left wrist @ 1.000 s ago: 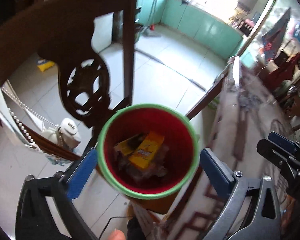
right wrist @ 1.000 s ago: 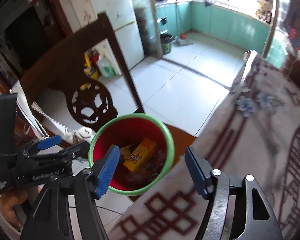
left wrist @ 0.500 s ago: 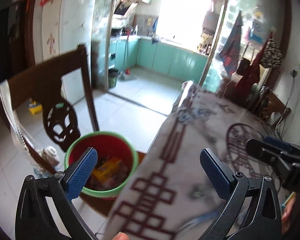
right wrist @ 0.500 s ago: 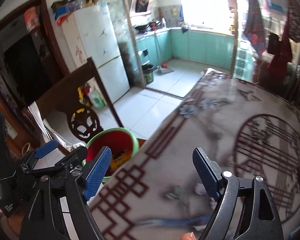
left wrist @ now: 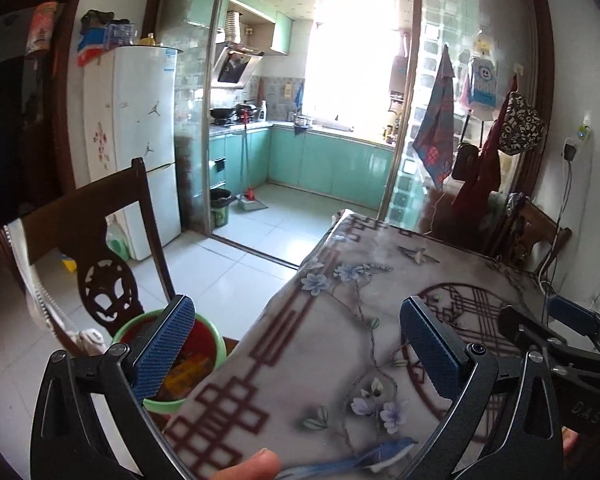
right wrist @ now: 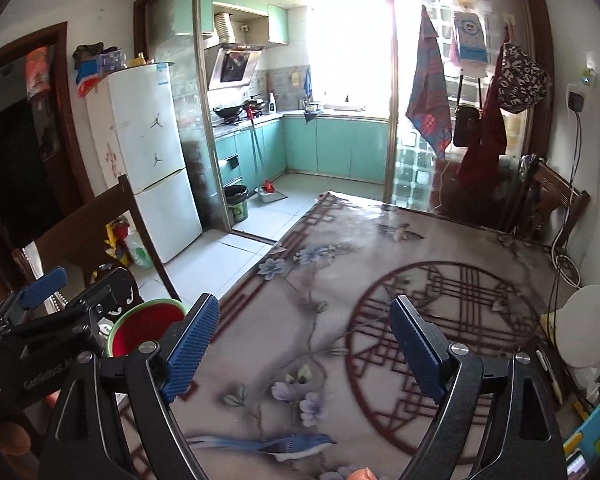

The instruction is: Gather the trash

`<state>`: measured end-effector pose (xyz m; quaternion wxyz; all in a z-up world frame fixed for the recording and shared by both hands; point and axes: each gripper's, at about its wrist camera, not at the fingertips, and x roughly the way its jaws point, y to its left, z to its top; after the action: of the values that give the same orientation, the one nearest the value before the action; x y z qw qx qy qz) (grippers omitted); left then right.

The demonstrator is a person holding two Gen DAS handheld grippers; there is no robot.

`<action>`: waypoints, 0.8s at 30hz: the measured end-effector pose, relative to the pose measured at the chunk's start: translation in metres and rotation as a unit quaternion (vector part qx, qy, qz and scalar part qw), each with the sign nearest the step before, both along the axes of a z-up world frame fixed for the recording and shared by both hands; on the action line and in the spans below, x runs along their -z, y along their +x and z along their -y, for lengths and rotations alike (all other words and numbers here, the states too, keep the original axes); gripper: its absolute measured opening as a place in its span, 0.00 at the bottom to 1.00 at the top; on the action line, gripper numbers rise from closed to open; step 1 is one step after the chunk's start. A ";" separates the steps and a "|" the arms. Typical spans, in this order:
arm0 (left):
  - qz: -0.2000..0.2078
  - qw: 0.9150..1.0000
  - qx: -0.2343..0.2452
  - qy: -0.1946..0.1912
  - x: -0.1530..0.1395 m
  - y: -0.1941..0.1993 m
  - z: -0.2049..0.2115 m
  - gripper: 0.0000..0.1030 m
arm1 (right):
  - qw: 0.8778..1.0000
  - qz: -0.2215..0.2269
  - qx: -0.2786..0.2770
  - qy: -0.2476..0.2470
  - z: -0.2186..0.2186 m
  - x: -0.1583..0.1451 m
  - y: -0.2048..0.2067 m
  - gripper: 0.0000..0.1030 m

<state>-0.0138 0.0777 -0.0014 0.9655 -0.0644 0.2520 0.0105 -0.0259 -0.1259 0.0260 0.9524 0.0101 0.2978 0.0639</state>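
**Desk:** Where is the trash?

**Photographer:** In the red bin with the green rim, which sits on the seat of a dark carved chair at the counter's left edge. Yellow and orange wrappers lie inside it. From the left tool the bin is at about nine o'clock, partly hidden behind the tool's left blue pad. From the right tool it is also at about nine o'clock, just beyond that tool's left pad, with only the red inner wall and green rim showing.

**Desk:** And the tools?

**Photographer:** The left tool is spread wide with nothing between its pads; the patterned cloth of the counter shows through the gap. The right tool's jaws are opening, also with nothing between them, above the round lattice motif printed on the cloth. Each tool appears in the other's view: the right one at three o'clock from the left camera, the left one at nine o'clock from the right camera.

**Desk:** Surroundings?

**Photographer:** A white fridge stands at ten o'clock, behind the chair. The teal kitchen cabinets are at twelve o'clock, through the glass sliding doors. A fingertip shows at six o'clock in the left view.
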 end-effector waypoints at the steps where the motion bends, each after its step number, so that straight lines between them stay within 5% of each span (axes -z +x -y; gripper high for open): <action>1: -0.002 1.000 -0.001 -0.001 0.001 -0.001 0.002 1.00 | 1.000 0.001 0.001 0.000 0.004 -0.001 -0.002 0.84; 24: -0.022 0.999 0.003 0.025 0.001 -0.012 0.031 1.00 | 1.000 0.003 0.017 0.007 0.029 -0.001 -0.016 0.84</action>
<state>-0.0253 0.0468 -0.0024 0.9611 -0.0397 0.2728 0.0153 -0.0421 -0.1547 0.0271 0.9540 0.0219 0.2947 0.0502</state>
